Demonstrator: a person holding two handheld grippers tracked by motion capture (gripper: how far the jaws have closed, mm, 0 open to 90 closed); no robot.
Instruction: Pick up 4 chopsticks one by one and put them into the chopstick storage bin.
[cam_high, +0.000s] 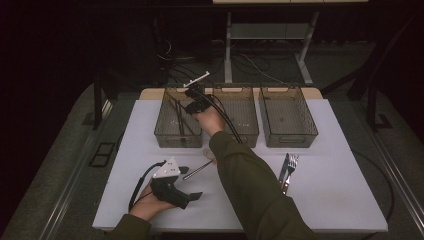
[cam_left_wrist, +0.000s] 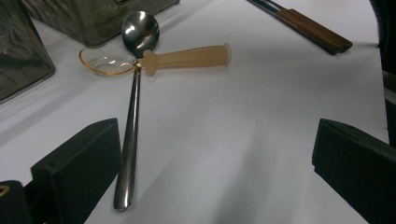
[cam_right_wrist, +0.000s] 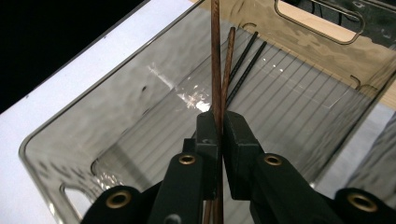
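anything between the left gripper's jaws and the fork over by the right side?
High view: the person's right forearm crosses between the left gripper and the fork. The metal spoon lies just ahead of the jaws.

2 brown chopsticks (cam_right_wrist: 216, 70): thin, reddish-brown, rough-grained sticks, pinched side by side between the closed jaws of the right gripper (cam_right_wrist: 219, 123). They point forward and slightly apart at the far ends, tips over the left bin (cam_right_wrist: 70, 135). That bin is a smoky, see-through plastic tub with a ribbed floor and a handle slot in each end wall. 2 black chopsticks (cam_right_wrist: 245, 63) lie parallel on the bin's floor, toward its far end, just beside the brown tips.
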